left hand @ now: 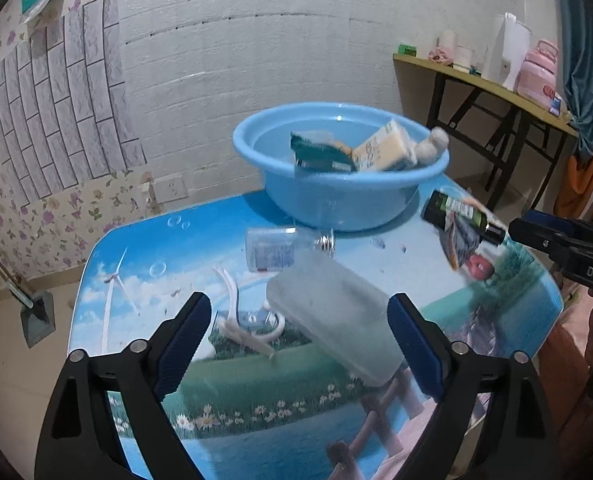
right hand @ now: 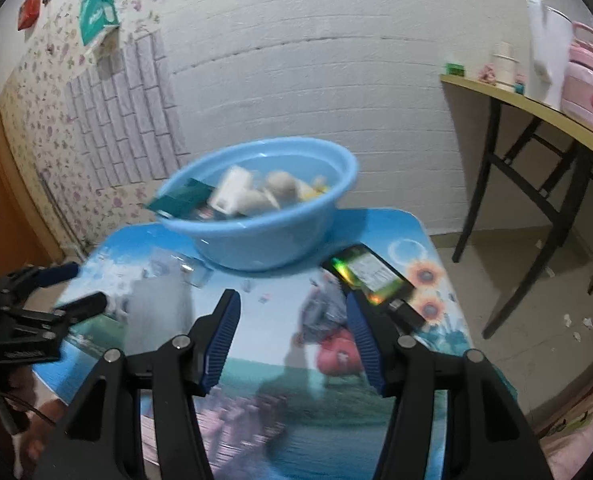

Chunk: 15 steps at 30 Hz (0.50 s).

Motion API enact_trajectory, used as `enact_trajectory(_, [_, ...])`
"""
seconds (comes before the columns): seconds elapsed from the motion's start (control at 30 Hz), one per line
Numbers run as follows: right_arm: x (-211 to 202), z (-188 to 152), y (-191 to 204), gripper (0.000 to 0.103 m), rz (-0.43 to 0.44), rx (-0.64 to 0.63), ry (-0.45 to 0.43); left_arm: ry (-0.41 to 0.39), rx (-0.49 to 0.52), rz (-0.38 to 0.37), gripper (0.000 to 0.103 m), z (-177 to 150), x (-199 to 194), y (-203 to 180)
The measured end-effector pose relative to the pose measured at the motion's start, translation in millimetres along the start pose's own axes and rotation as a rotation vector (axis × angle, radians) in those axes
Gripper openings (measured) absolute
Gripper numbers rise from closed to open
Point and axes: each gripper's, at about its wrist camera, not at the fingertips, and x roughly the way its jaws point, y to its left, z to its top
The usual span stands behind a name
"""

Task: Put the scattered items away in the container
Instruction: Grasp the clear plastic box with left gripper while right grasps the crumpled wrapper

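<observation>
Frosted plastic box [left hand: 332, 316] lies on the picture-printed table [left hand: 224, 384] between the 2 spread jaws of the left gripper [left hand: 298, 340]; its right pad seems just beside the box, the left pad is apart. Beyond the box lie a clear bottle [left hand: 280, 250] and the blue basin [left hand: 336, 204] with packets. The right gripper [right hand: 292, 340] stands open over bare table, a dark bottle [right hand: 370, 276] just beyond its right finger.

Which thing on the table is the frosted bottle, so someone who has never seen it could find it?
Start at the blue basin at the table's far edge. Nearer the camera lies a small clear bottle, then the frosted bottle between the left gripper fingers. It is the largest, cloudy white and unlabelled.
</observation>
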Motion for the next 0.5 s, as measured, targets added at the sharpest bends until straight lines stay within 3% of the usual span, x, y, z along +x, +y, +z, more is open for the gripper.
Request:
enact_trajectory(0.17, [16.9, -17.5, -23.7, 0.055, -0.026, 0.047, 0.082, 0.034, -0.024, -0.03, 0.09, -11.2, 5.8, -2.1])
enact_trajectory(0.3, [18.1, -25.1, -31.7, 0.055, -0.042, 0.046, 0.088, 0.051, 0.011, -0.008, 0.09, -13.0, 11.7, -9.5])
enact_trajectory(0.5, [27.3, -30.1, -37.4, 0.055, -0.032, 0.07, 0.112, 0.073, -0.037, -0.028, 0.09, -15.7, 17.0, -3.6])
